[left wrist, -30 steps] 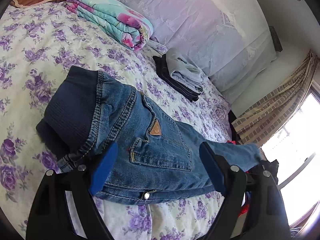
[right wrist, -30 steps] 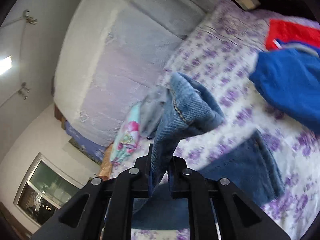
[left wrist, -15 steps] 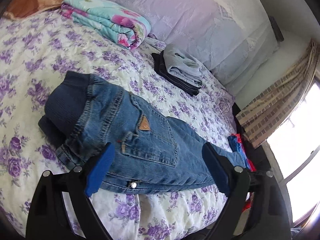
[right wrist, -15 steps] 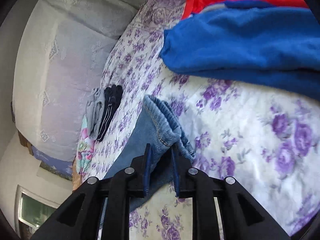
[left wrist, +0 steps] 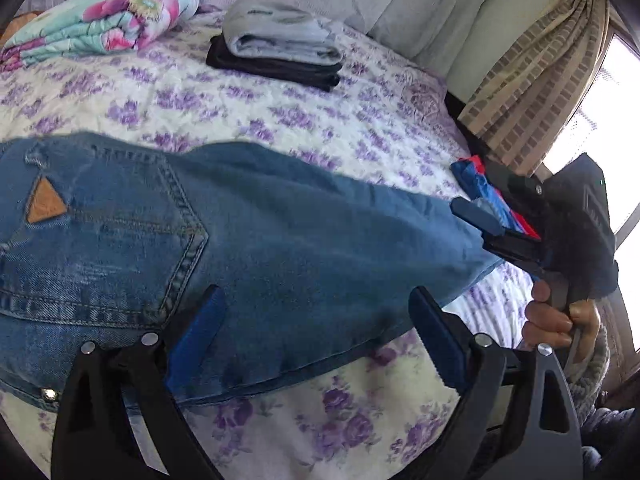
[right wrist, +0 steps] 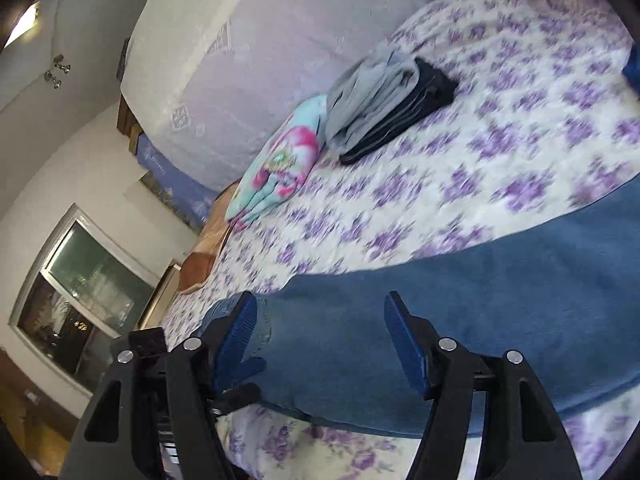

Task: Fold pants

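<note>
The jeans lie flat across the middle of the left wrist view, on the bedspread with purple flowers, and they fill the lower right part of the right wrist view. The cloth is blue denim with thick double seams, a sewn back pocket at the left of the frame and a small brown triangular patch on it. Such material looks rather heavy for cloth and somewhat stiff, so it probably keeps a fold well but will sag if it is lifted by one corner only. It is not slippery and not fragile. The best places to take hold seem to be the leg end at the right side of the frame and the thick waistband side at the left, where the seams give the blue pads something firm to bite. The left gripper stands wide apart over the near edge of the jeans and holds nothing. The right gripper has its jaws spread as well, low over the denim, with nothing between them. In the upper part of the frame lie a folded stack of grey and black clothes and a rolled floral blanket. A checked curtain hangs in the upper right.
</note>
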A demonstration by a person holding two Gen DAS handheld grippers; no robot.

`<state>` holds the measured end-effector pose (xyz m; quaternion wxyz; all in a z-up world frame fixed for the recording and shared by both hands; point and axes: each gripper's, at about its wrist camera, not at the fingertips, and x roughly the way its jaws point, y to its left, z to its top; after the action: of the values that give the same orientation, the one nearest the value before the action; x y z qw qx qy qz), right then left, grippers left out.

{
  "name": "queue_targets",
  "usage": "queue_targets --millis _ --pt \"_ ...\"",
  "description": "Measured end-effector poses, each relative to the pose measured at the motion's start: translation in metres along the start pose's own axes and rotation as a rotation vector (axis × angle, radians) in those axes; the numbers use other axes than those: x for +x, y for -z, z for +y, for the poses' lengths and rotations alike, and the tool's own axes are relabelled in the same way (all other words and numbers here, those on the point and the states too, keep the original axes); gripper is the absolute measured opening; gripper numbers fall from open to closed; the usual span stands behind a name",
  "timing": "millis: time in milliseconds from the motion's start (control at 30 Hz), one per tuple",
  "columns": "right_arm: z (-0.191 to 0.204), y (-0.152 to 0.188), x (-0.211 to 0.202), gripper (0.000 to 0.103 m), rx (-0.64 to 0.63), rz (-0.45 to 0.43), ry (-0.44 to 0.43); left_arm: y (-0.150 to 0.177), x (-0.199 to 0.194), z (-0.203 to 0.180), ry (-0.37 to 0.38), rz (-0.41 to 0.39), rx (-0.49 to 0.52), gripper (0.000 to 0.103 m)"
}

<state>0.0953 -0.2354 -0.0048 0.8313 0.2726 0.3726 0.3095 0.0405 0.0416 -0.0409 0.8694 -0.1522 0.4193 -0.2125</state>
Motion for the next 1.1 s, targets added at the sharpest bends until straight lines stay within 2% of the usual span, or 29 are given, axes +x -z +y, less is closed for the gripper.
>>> queue_targets --millis 33,100,133,167,233,267,300,400,500,600,667,700,733,800,833,867,900,1033,1100 --pt "-0.005 0.001 0.016 0.071 0.026 0.049 -0.016 0.006 0.001 0.003 0.007 0.003 0.02 0.089" --pt "-0.034 0.006 0.041 0.068 0.132 0.15 0.0 0.018 -0.005 0.001 -0.008 -0.006 0.079 0.088" --pt "-0.043 0.009 0.043 0.055 0.162 0.155 -0.001 0.023 -0.009 0.0 -0.012 -0.007 0.097 0.088" --pt "-0.048 0.008 0.042 0.049 0.167 0.158 0.004 0.027 -0.012 0.0 -0.007 -0.008 0.107 0.088" --pt "-0.052 0.004 0.035 0.05 0.192 0.171 0.003 0.033 -0.021 0.005 0.015 -0.017 0.101 0.088" --pt "-0.049 0.002 0.031 0.054 0.199 0.164 0.021 0.033 -0.026 0.008 0.027 -0.023 0.082 0.088" --pt "-0.041 -0.004 0.028 0.054 0.172 0.157 0.02 0.031 -0.032 0.01 0.036 -0.03 0.056 0.088" --pt "-0.007 -0.018 0.042 0.054 0.097 0.197 -0.087 0.02 -0.059 0.014 0.079 -0.105 0.015 0.091" --pt "0.024 -0.03 0.081 0.051 0.071 0.292 -0.222 0.007 -0.078 0.029 -0.014 -0.18 -0.009 0.095" --pt "0.041 -0.03 0.124 0.049 0.121 0.385 -0.287 0.004 -0.078 0.062 -0.035 -0.168 -0.12 0.095" --pt "0.041 -0.021 0.153 0.05 0.179 0.453 -0.288 0.01 -0.072 0.081 0.019 -0.137 -0.175 0.095" --pt "0.038 -0.016 0.168 0.05 0.199 0.486 -0.257 0.014 -0.071 0.085 0.039 -0.14 -0.173 0.094" --pt "0.033 -0.014 0.181 0.047 0.211 0.489 -0.208 0.018 -0.072 0.086 0.044 -0.142 -0.151 0.093" --pt "0.016 -0.017 0.2 0.026 0.241 0.491 -0.15 0.023 -0.072 0.089 0.032 -0.138 -0.134 0.085" --pt "0.007 -0.02 0.206 0.008 0.282 0.494 -0.143 0.025 -0.071 0.091 0.037 -0.14 -0.14 0.083" --pt "-0.003 -0.022 0.208 0.002 0.32 0.492 -0.146 0.026 -0.071 0.094 0.054 -0.145 -0.147 0.081" --pt "-0.009 -0.025 0.21 0.0 0.339 0.484 -0.161 0.028 -0.073 0.097 0.077 -0.148 -0.155 0.08" --pt "-0.009 -0.034 0.203 0.0 0.285 0.41 -0.157 0.035 -0.081 0.105 0.133 -0.158 -0.184 0.077" --pt "-0.004 -0.034 0.197 0.009 0.288 0.383 -0.171 0.036 -0.091 0.101 0.127 -0.169 -0.205 0.079"
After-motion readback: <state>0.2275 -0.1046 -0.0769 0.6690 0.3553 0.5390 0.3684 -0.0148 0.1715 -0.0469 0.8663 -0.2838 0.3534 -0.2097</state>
